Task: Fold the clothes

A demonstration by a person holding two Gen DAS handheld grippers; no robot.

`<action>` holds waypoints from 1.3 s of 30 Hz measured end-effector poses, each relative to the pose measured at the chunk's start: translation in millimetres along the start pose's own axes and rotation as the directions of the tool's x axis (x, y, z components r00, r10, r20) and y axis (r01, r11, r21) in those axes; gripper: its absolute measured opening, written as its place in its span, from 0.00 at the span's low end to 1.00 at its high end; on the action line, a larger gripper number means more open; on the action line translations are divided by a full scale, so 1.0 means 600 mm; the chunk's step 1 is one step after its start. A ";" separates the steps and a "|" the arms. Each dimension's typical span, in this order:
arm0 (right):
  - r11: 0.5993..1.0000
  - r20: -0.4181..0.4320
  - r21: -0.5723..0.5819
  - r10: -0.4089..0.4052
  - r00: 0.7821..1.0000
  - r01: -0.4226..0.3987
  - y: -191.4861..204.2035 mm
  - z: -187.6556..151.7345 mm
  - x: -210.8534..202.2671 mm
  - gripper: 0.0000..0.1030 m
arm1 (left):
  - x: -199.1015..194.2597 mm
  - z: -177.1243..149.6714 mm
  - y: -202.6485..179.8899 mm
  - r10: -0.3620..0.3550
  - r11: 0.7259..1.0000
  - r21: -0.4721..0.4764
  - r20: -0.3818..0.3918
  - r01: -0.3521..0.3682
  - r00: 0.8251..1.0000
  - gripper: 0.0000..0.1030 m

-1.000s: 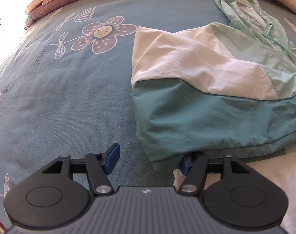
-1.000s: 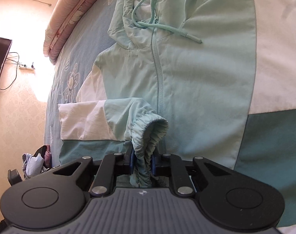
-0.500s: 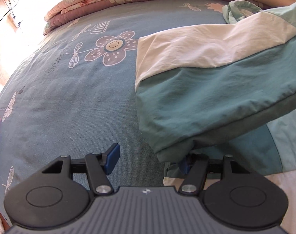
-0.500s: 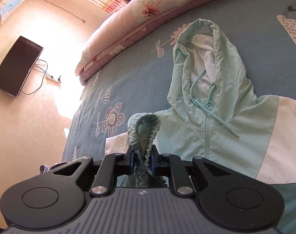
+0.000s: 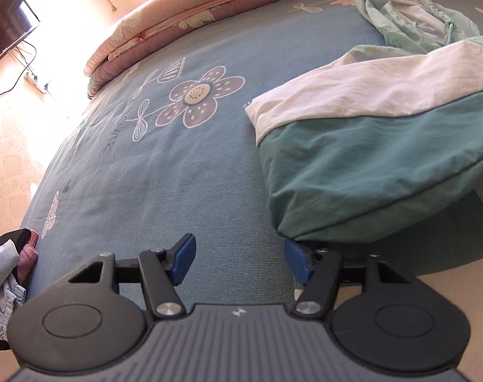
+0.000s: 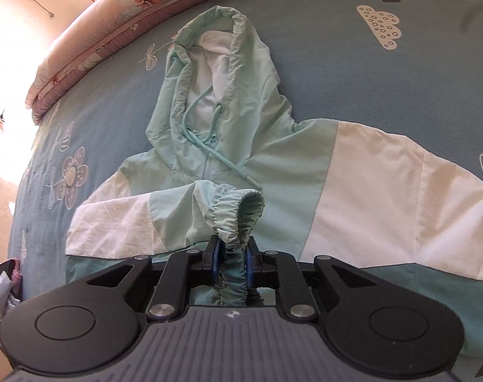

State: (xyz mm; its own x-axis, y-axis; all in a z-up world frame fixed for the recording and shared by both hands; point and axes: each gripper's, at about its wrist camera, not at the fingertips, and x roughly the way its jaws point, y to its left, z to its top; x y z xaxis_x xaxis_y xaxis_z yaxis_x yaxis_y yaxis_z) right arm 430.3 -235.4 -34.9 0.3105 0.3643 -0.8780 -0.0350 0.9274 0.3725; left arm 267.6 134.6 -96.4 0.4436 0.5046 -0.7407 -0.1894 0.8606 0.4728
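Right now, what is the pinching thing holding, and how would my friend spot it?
Find the big blue bedsheet with flowers, then the mint and white jacket spread on it. The right gripper pinches the jacket's sleeve cuff, the only puckered, elastic ring of mint cloth; the hood lies flat farther away.

the blue bedsheet (image 5: 177,175) carries the printed letters "owers" beside its flower stem; nothing else is legible.

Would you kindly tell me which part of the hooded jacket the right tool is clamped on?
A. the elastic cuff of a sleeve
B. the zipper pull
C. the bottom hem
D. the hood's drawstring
A: the right tool pinches the gathered elastic cuff, while the drawstring lies loose on the hooded jacket.
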 end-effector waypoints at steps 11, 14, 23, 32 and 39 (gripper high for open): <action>0.940 0.039 -0.196 -0.277 0.960 0.279 0.044 -0.053 0.023 0.33 | -0.025 -0.002 0.045 -0.158 0.984 -0.076 0.041 0.161 0.987 0.60; 0.944 0.094 -0.230 -0.218 0.971 0.234 0.082 -0.046 -0.013 0.41 | -0.041 -0.015 0.014 -0.183 0.983 0.026 0.067 0.182 0.981 0.63; 0.894 -0.202 -0.303 0.277 0.939 -0.329 0.246 -0.084 0.066 0.68 | -0.016 -0.026 -0.036 -0.129 0.981 0.171 0.202 0.095 0.971 0.65; 0.725 -0.430 -0.500 0.267 0.863 -0.474 0.380 -0.231 0.182 0.68 | 0.003 -0.052 0.058 -0.164 0.986 0.039 0.233 0.160 0.959 0.70; 0.481 -0.107 -0.850 0.241 0.965 -0.215 0.469 -0.319 0.206 0.68 | 0.020 -0.043 0.162 -0.411 0.890 -0.127 0.192 0.438 0.891 0.70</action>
State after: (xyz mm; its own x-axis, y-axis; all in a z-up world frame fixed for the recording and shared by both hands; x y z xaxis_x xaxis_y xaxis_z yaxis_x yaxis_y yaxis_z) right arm 277.3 87.1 -96.3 0.1896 0.5844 -0.7890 -0.8908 0.4404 0.1121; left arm 232.1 226.1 -71.4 0.6414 0.0822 -0.7628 -0.0855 0.9957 0.0354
